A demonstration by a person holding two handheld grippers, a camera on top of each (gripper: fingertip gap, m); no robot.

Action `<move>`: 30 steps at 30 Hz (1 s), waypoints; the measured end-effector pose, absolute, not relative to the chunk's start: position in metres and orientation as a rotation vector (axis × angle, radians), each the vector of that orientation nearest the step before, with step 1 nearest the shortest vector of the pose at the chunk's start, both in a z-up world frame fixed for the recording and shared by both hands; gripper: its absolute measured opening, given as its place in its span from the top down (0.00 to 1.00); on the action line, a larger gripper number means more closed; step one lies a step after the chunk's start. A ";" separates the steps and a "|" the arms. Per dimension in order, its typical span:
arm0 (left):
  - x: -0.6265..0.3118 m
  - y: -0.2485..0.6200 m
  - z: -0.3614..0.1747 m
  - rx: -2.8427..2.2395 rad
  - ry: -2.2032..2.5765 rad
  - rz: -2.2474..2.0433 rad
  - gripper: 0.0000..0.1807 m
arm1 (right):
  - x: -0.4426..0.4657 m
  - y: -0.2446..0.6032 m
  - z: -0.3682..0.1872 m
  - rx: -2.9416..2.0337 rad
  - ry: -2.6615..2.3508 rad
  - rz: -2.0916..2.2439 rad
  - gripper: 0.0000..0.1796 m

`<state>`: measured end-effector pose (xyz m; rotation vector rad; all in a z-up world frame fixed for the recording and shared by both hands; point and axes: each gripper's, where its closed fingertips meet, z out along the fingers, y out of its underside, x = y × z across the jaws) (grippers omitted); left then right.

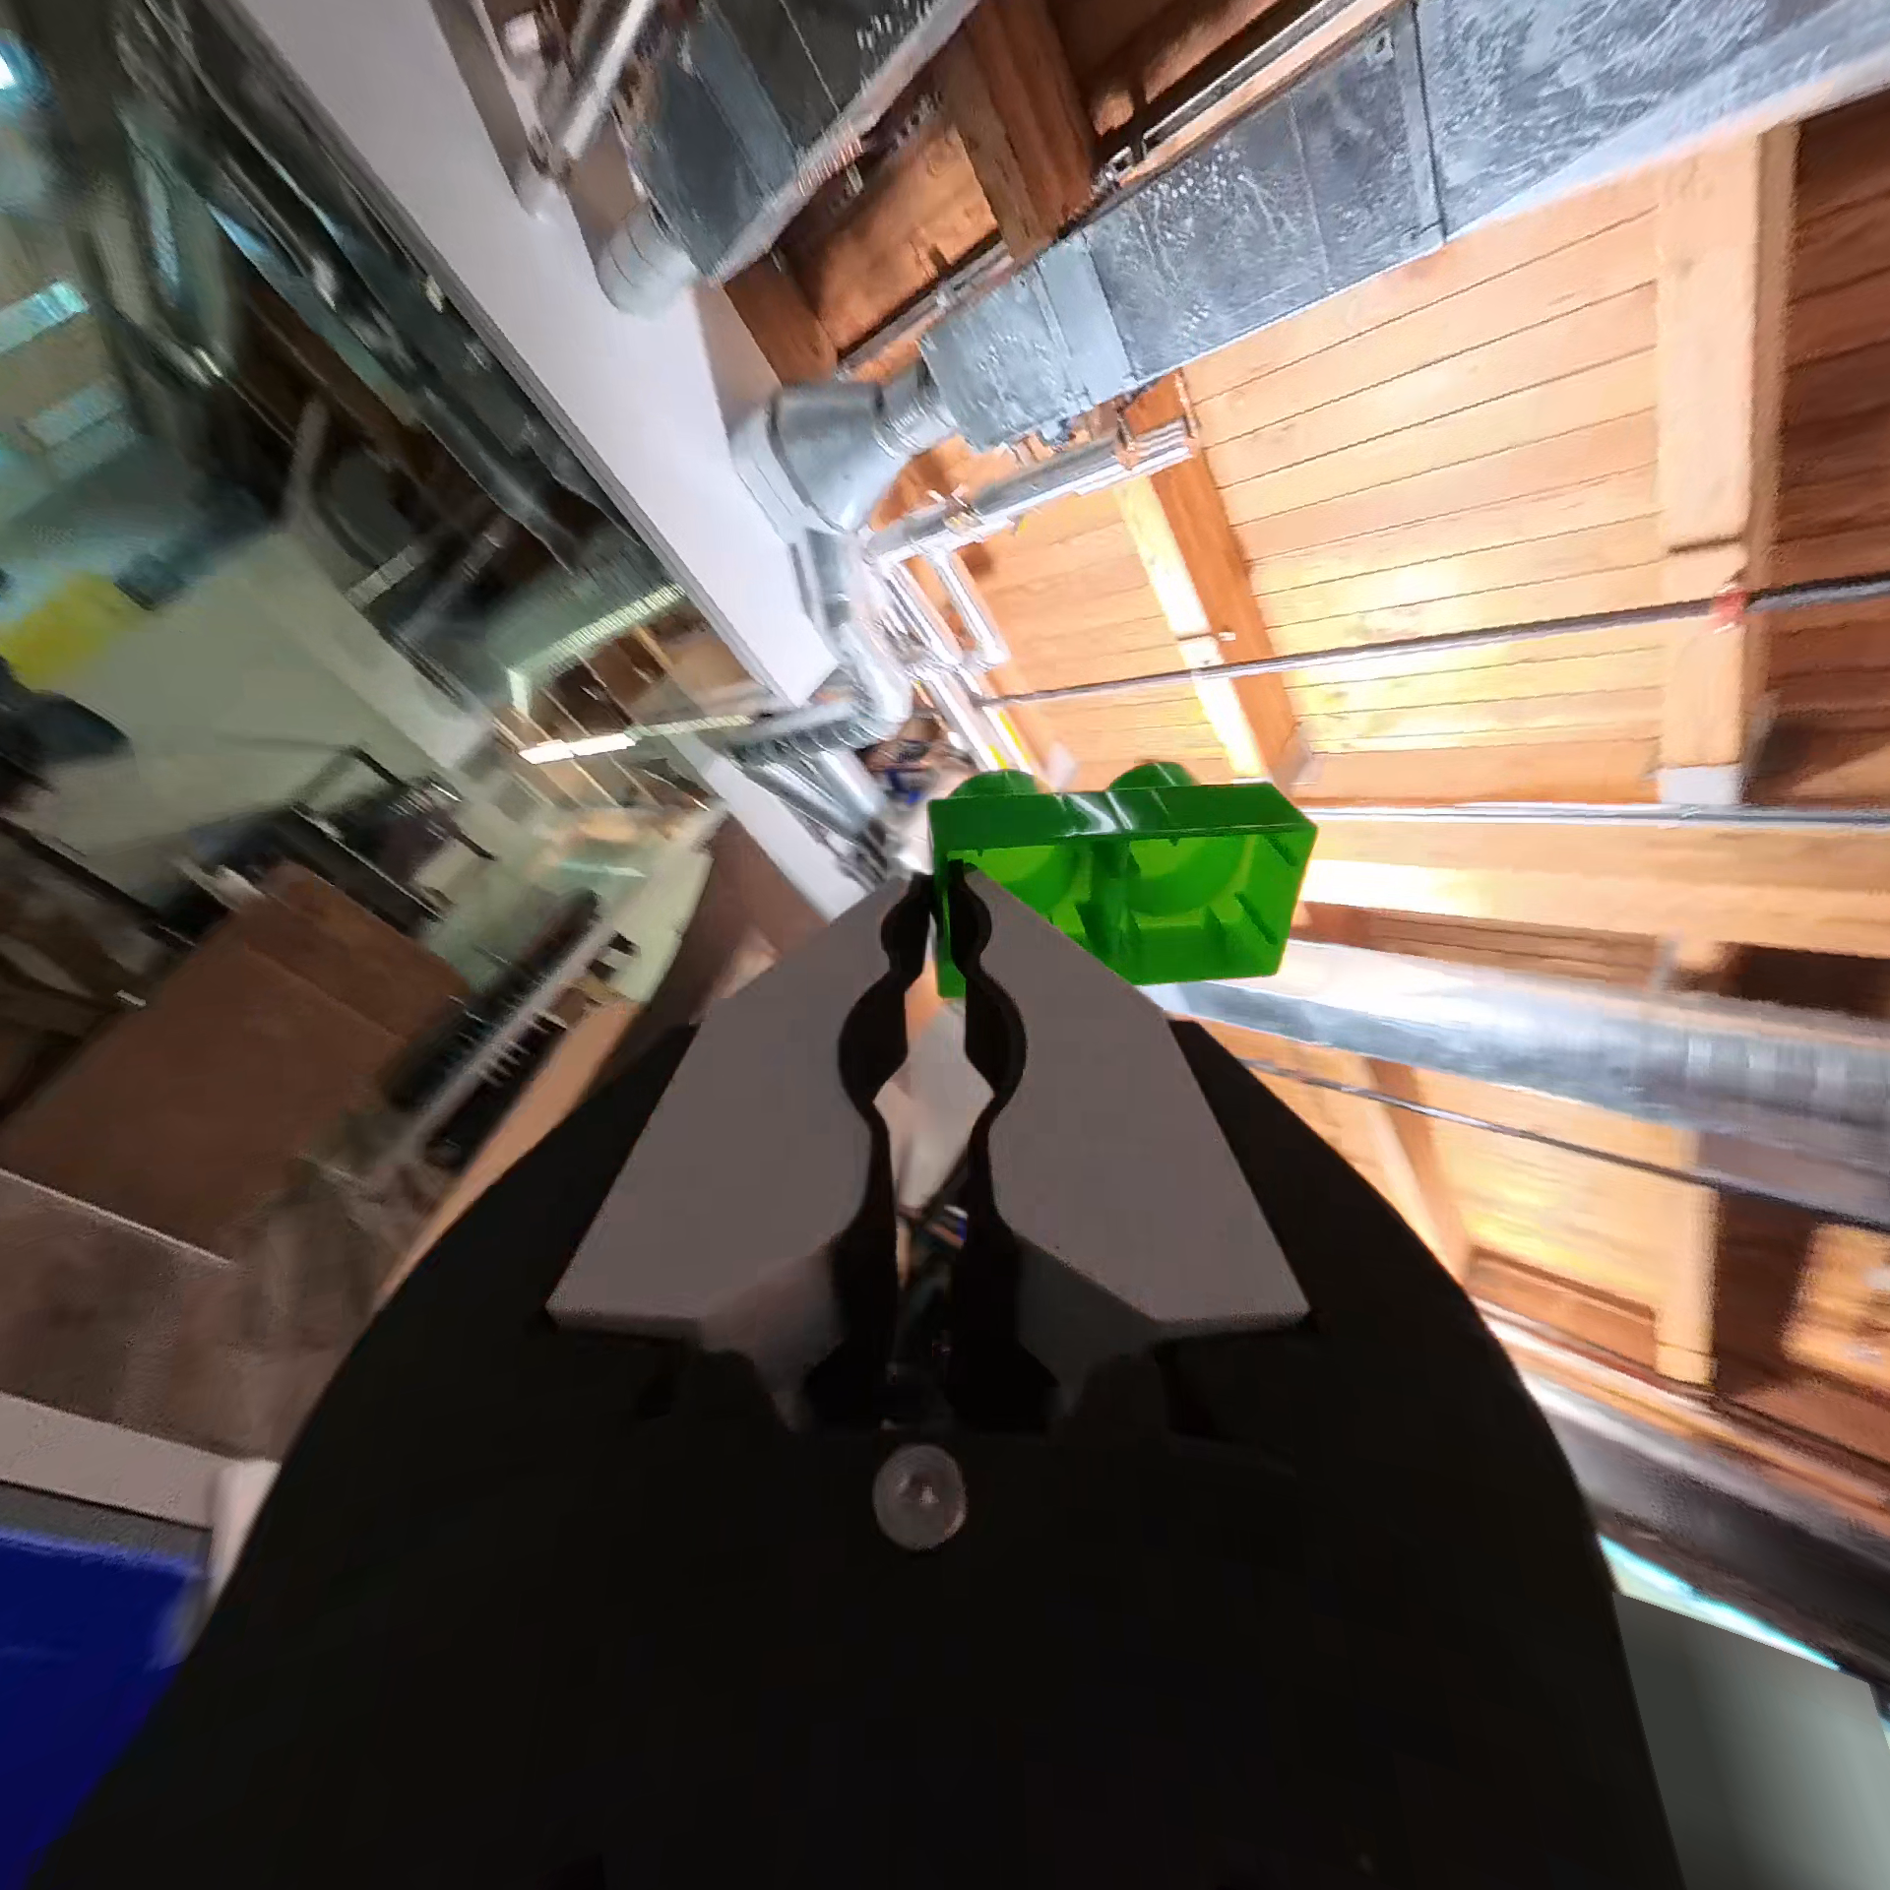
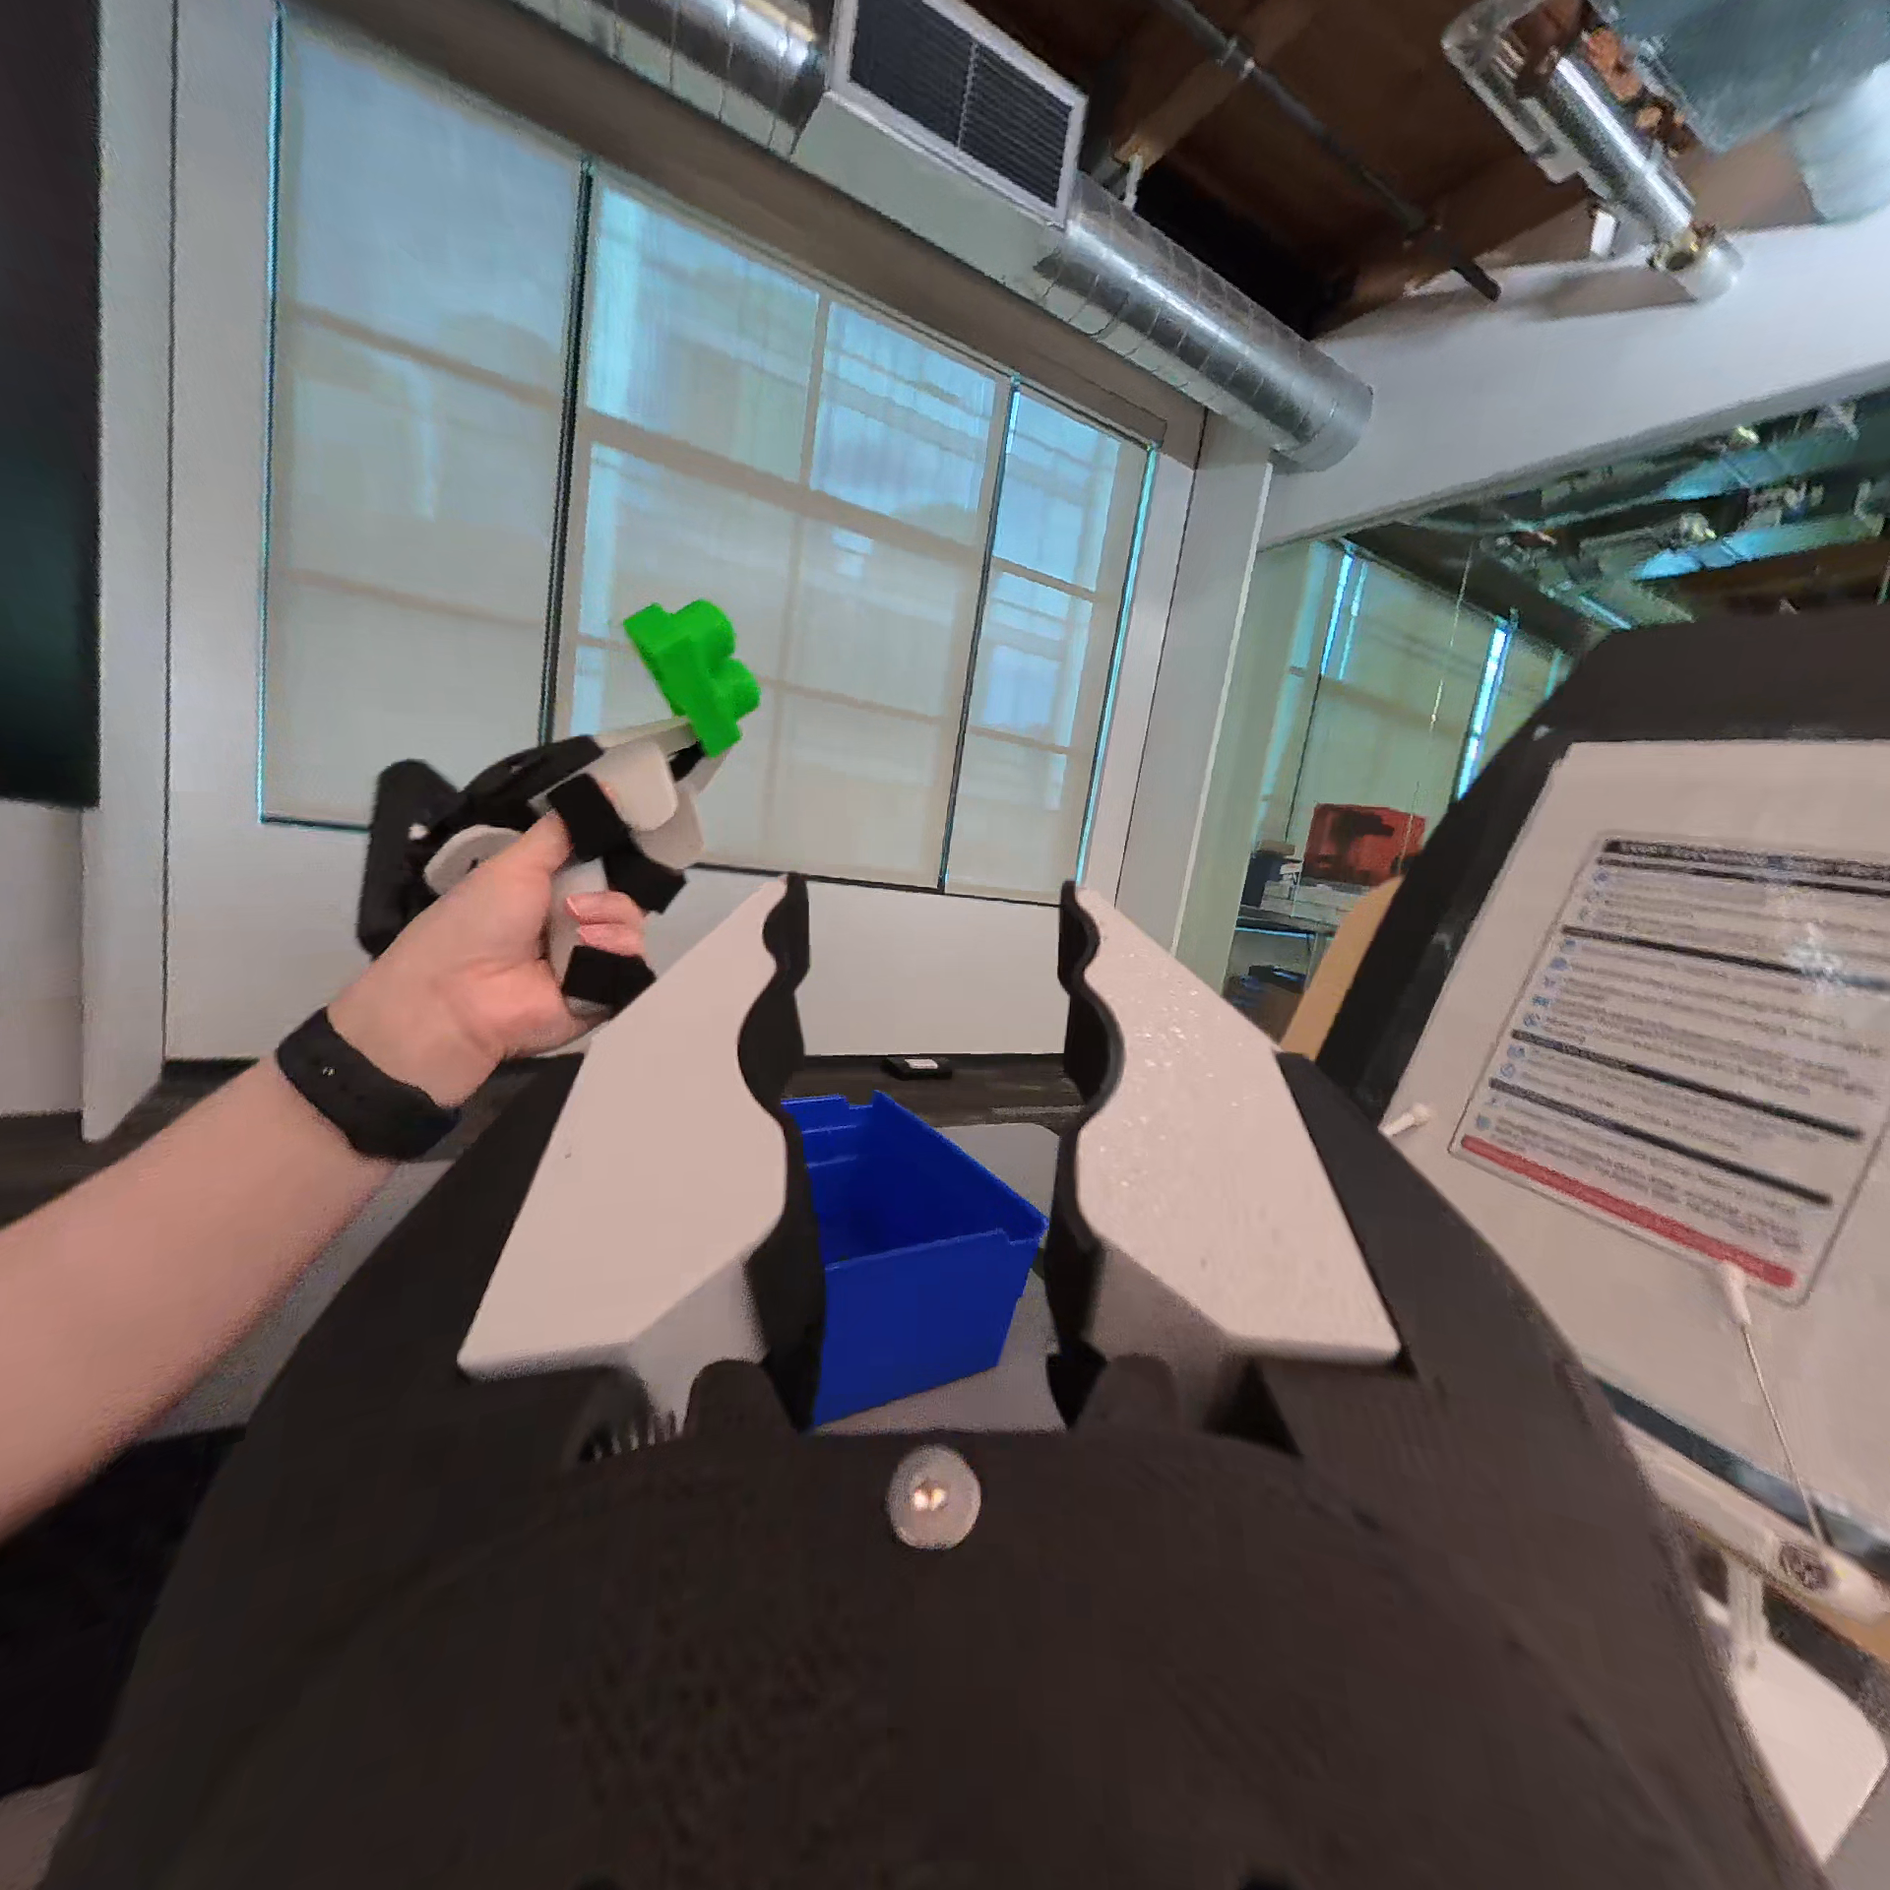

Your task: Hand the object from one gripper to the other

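A bright green toy brick (image 1: pixel 1135 880) with two round studs is pinched by one thin wall at the tips of my left gripper (image 1: pixel 949 888), which points up toward the ceiling. Its hollow underside faces the camera. In the right wrist view the same brick (image 2: pixel 695 673) shows high at the left, held up by the left gripper (image 2: pixel 687 752) in a person's hand (image 2: pixel 491 951). My right gripper (image 2: pixel 929 910) is open and empty, well to the right of and below the brick.
A blue bin (image 2: pixel 910 1248) stands on the table between my right gripper's fingers. A white board with a printed sheet (image 2: pixel 1677 1064) stands close at the right. Windows (image 2: pixel 716 532) fill the far wall. Metal ducts (image 1: pixel 1023 409) and wooden ceiling boards (image 1: pixel 1483 511) are overhead. Spacing between my two grippers at the tips: around 25 centimetres.
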<state>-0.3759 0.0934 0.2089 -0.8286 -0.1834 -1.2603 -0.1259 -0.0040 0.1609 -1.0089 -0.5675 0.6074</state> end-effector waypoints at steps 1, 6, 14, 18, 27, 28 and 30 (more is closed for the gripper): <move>-0.369 0.094 0.208 -0.829 -0.188 -1.328 1.00 | -0.131 -0.008 0.161 -0.999 -0.589 0.594 0.74; -0.319 0.091 0.195 -0.786 -0.266 -1.696 1.00 | -0.154 -0.027 0.163 -0.958 -0.692 0.438 0.79; -0.209 0.046 0.186 -0.734 -0.178 -2.341 1.00 | -0.176 -0.039 0.166 -1.037 -0.720 0.330 0.82; -0.172 0.012 0.188 -0.747 -0.045 -2.558 1.00 | -0.169 -0.045 0.175 -0.951 -0.765 0.076 0.75; -0.116 -0.039 0.173 -0.841 0.140 -2.758 0.99 | -0.147 -0.052 0.194 -0.888 -0.779 -0.320 0.69; -0.114 -0.043 0.173 -0.837 0.162 -2.768 0.99 | -0.146 -0.050 0.193 -0.907 -0.785 -0.335 0.68; -0.112 -0.050 0.174 -0.823 0.198 -2.785 0.99 | -0.141 -0.043 0.189 -0.947 -0.786 -0.380 0.71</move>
